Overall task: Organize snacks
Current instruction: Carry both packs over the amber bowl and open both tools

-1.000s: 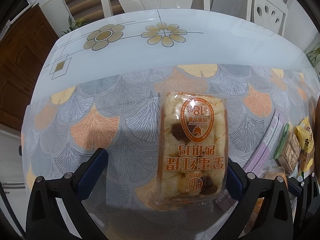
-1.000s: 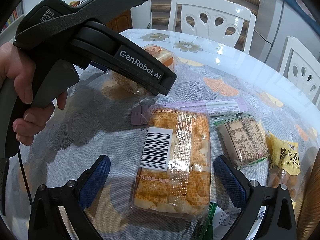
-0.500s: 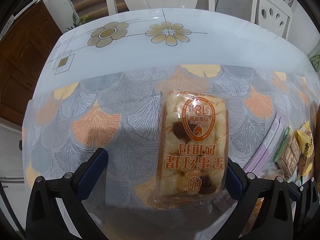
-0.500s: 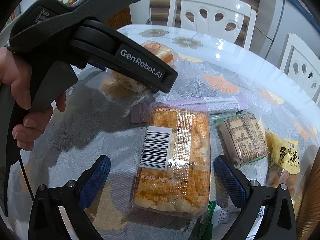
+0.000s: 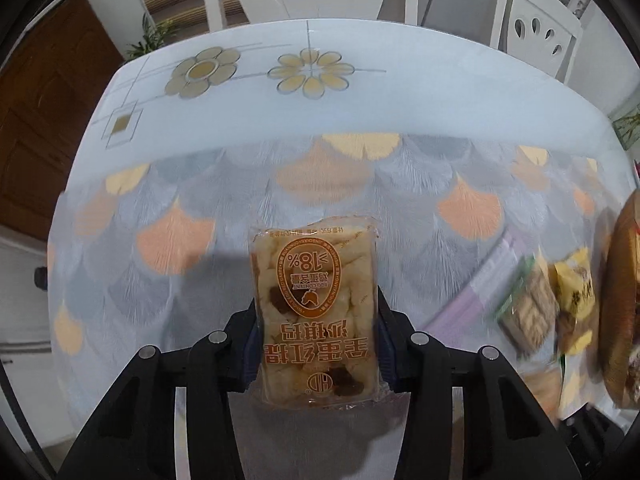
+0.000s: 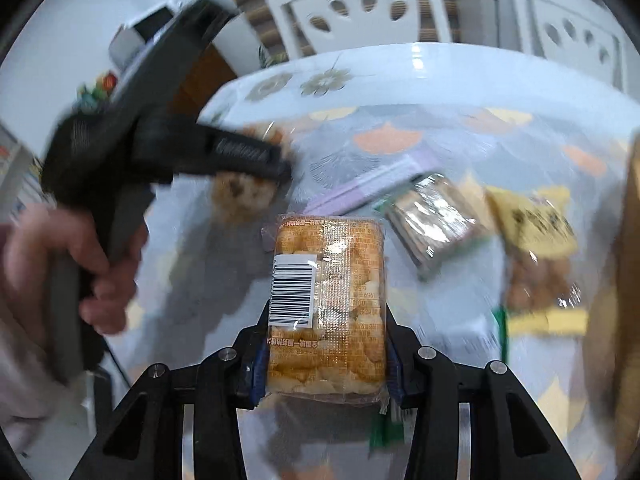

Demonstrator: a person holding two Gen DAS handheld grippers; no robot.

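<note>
Two packs are held, one per gripper.

Item 1: cake pack [image 5: 316, 316], label side up, pinched by its long sides between the pads of the left gripper [image 5: 317, 354]. Jaws have just been closing, and the pack is now between them, pressed. A shadow is cast on the tablecloth [image 5: 172, 236] under and left of it; whether it is lifted clear cannot be told.

Item 2: barcode pack [image 6: 328, 304], back side up, pinched the same way in the right gripper [image 6: 326, 368]. Jaws have just been closing on it as well. Heavy blur is seen around it.

Items not held, on the cloth to the right: purple box [image 6: 372, 188], brown-wrapped bar [image 6: 436, 220], yellow bag [image 6: 536, 240]. A hand [image 6: 80, 272] on the left tool's handle is seen in the right view.

Step in hand, as judged: grasp completed on both packs, carry about to begin. No bin or tray is shown, so the destination cannot be told. Next move, as judged: both packs to be raised level, pressure kept light since soft cakes are easily crushed, and each set down beside like items.
</note>
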